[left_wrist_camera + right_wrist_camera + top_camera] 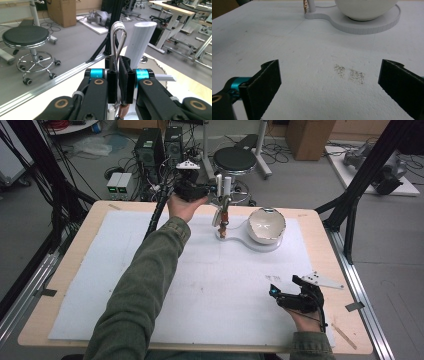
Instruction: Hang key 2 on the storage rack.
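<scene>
Pinching a wire loop, left tool sits beside empty bowl; right tool spread.

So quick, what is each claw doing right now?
Left claw: shut on the metal wire loop, up by the white post.
Right claw: open, holding nothing, over the white mat.

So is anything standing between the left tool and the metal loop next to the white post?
Nothing visible does. The left tool is already shut on the metal loop, whose top rises above the pads. The white post stands just beyond the loop, not between it and the pads. The white bowl sits off to one side.
</scene>
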